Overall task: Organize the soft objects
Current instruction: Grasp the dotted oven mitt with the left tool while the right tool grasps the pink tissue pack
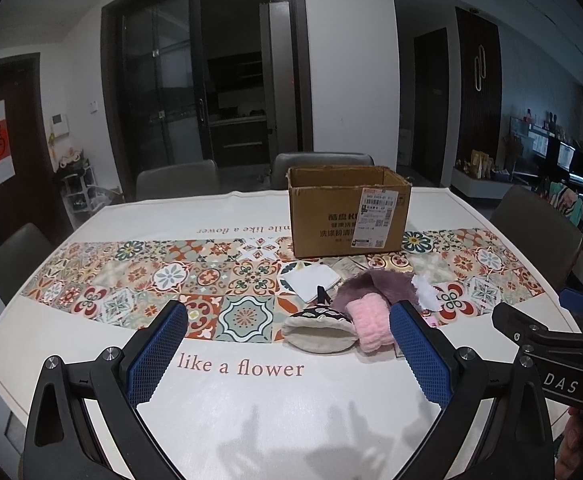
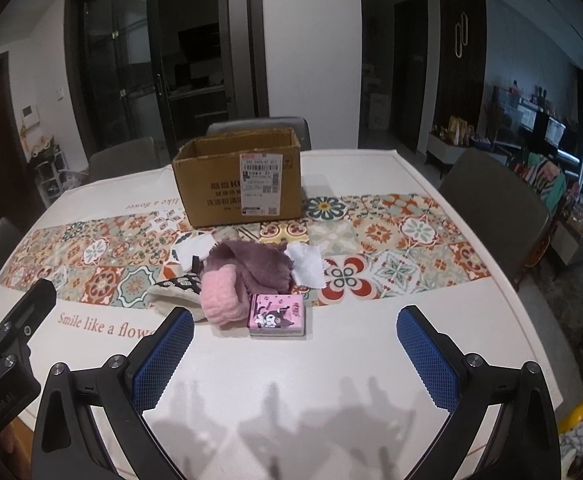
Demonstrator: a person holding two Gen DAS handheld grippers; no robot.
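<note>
Nothing is picked up yet, so the task looks to be at its start: the soft things lie in a loose pile on the tabletop, and the open cardboard box stands just beyond them, toward the far side, the likely place for them to go.

The pile holds a purple furry cloth, a pink fluffy roll, a cream pouch with a dark patterned cuff, a white square cloth and a crumpled white tissue. A pink tissue pack lies at the near edge of the pile, just beside the pink roll.

The right gripper hangs above the near tabletop with its fingers spread wide and empty, aimed at the pile with the tissue pack closest in line. The left gripper is level with it on the left, fingers likewise released and holding nothing, facing the pouch and the pink roll.

The next move probably calls for 1 gripper to travel forward and down onto the nearest item, close on it, then lift it over the box rim.
</note>
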